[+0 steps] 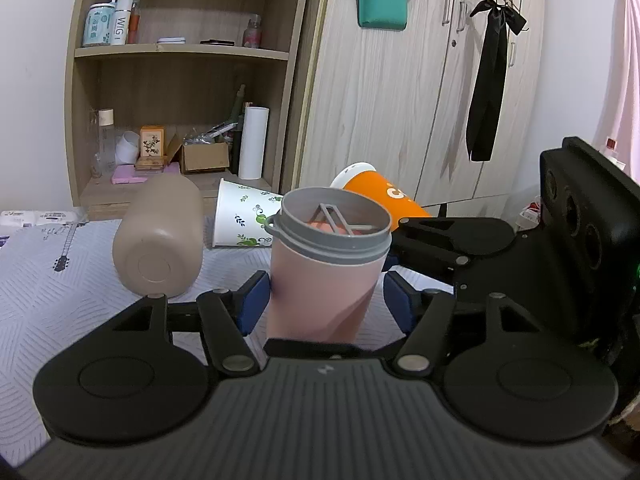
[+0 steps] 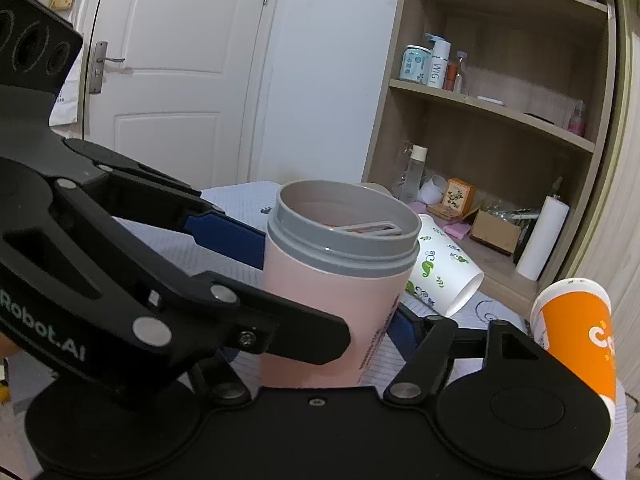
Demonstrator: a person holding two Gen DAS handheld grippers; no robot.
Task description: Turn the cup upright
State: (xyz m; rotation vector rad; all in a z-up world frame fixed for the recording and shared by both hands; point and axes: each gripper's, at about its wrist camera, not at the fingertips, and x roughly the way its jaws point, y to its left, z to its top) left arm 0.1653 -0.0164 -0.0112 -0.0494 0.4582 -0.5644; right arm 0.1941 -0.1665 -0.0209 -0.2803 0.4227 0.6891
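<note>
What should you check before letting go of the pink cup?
1. Pink plastic cup with grey rim upright, mouth up: ok.
2. Cup base resting on the patterned white cloth: cannot tell, base hidden.
3. Left gripper pads at both cup sides: ok.
4. Right gripper also around the cup: ok.
5. Fallen beige bottle, floral white paper cup and orange paper cup apart from it: ok.

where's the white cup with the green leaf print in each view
Left wrist view: the white leaf-print cup lies on its side just left of centre, behind the pink cup, right of the beige bottle.
Right wrist view: it lies right of centre, behind the pink cup, mouth towards the lower right.
Shared landmark: the orange cup, lying to its right in both.
</note>
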